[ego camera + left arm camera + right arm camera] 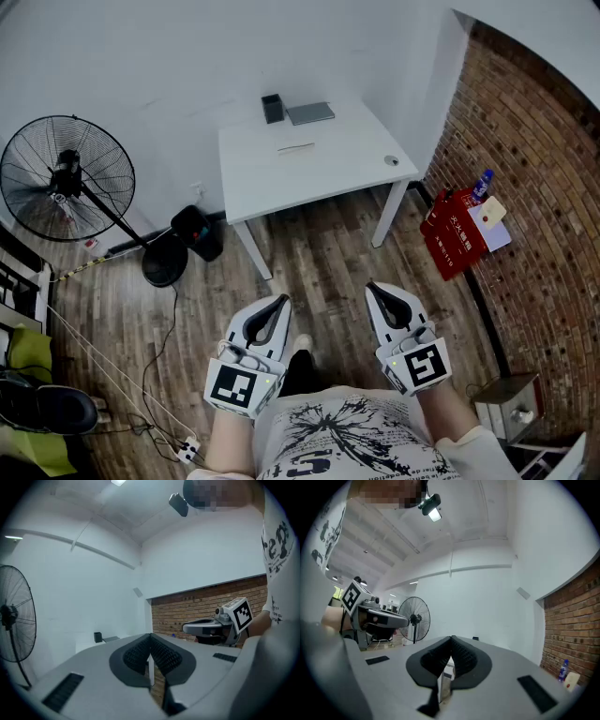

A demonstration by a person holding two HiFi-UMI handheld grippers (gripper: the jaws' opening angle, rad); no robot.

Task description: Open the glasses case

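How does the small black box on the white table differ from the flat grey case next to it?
The small black box is dark and stands upright, while the flat grey case is paler and lies low. The flat grey case also covers more of the tabletop than the small black box. Both sit side by side at the far edge of the white table, near the wall.
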